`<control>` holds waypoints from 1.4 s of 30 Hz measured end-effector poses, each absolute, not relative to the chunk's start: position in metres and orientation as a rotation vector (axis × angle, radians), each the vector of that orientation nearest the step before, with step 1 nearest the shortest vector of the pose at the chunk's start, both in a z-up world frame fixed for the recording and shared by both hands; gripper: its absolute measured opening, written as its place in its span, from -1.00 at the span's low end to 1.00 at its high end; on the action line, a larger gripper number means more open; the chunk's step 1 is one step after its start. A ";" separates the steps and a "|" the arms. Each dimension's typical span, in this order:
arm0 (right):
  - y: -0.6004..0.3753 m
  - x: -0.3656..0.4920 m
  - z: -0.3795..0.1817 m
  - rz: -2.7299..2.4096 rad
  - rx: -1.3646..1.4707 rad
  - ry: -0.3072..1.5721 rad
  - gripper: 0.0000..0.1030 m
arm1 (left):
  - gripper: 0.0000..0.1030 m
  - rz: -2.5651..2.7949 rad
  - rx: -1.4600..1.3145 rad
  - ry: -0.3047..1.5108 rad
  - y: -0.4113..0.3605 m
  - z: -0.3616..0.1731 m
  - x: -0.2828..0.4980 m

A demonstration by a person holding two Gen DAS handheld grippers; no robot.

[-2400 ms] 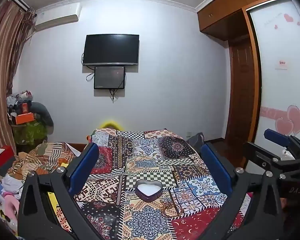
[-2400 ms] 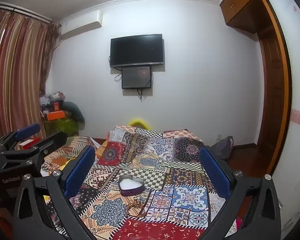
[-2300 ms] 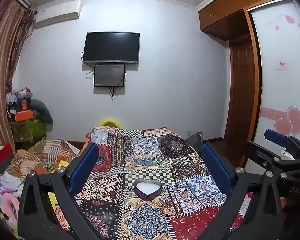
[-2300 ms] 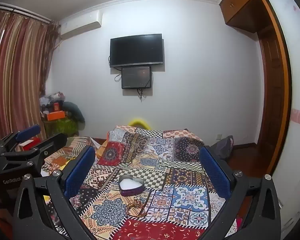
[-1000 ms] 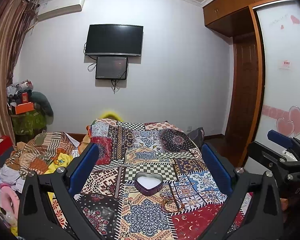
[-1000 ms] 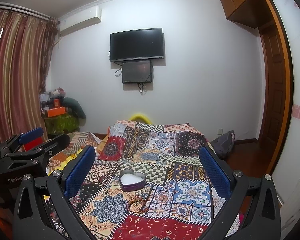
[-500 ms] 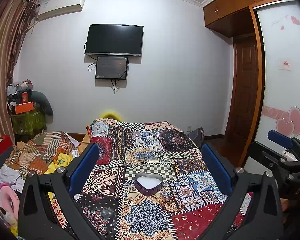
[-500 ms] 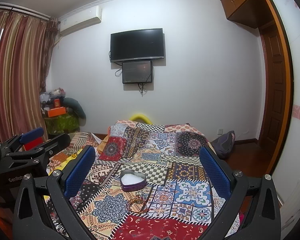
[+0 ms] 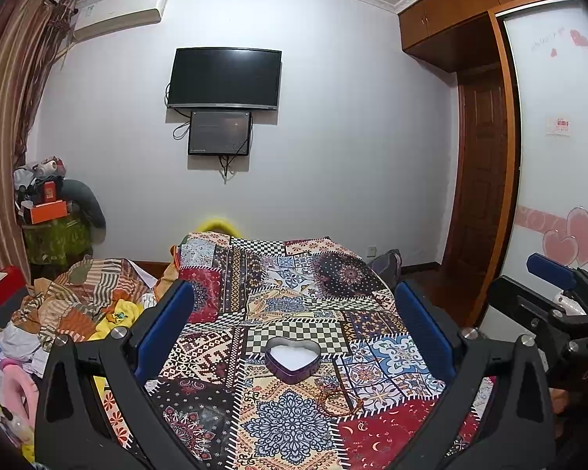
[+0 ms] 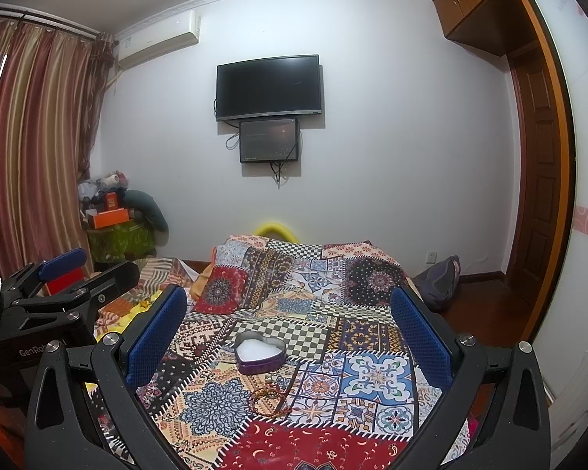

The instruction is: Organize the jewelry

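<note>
I have lowered both tongs a little over the last couple of seconds, and the bed now fills more of each view than it did; the television on the far wall has slid upward. Over the last half second almost nothing has shifted, so I judge the approach has paused and the picking has not begun.

My left gripper (image 9: 292, 327) stands wide, its blue pads far apart and nothing between them. My right gripper (image 10: 288, 323) is just as wide and just as empty. In the left view the right tongs show at the far right edge; in the right view the left tongs show at the left edge, so the two hang side by side, apart.

The heart-shaped tin (image 9: 293, 358) sits open on the patchwork quilt (image 9: 290, 431), near the middle of the bed, with a white lining and no jewelry that I can see in it. Just nearer to me and slightly right of it lies a thin bracelet (image 10: 269, 402), reddish-brown with what may be beads; the view is too small to be sure whether it is one piece or two tangled together.

The tin is ready and the bracelet is not yet in it. I should come down on the bracelet next, closing low against the soft quilt.
</note>
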State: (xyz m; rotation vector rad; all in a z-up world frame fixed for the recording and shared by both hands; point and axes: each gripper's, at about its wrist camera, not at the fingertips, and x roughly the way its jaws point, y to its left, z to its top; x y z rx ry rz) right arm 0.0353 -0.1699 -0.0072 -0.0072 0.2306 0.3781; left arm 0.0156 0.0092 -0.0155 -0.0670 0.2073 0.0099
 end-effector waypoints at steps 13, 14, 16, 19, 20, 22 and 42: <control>-0.171 0.037 -0.008 0.379 -0.008 0.236 1.00 | 1.00 0.013 -0.062 0.213 0.010 -0.018 0.019; -0.171 0.037 -0.008 0.379 -0.008 0.237 1.00 | 1.00 0.013 -0.062 0.214 0.010 -0.018 0.020; -0.171 0.039 -0.010 0.379 -0.008 0.242 1.00 | 1.00 0.011 -0.065 0.221 0.010 -0.020 0.022; -0.170 0.044 -0.014 0.369 -0.013 0.252 1.00 | 1.00 0.016 -0.067 0.233 0.012 -0.024 0.027; -0.170 0.046 -0.016 0.365 -0.016 0.256 1.00 | 1.00 0.018 -0.067 0.241 0.013 -0.026 0.031; -0.169 0.055 -0.024 0.344 -0.029 0.281 1.00 | 1.00 0.013 -0.071 0.268 0.015 -0.032 0.038; -0.175 0.124 -0.127 0.295 -0.127 0.667 1.00 | 0.30 -0.082 -0.114 0.759 0.022 -0.159 0.122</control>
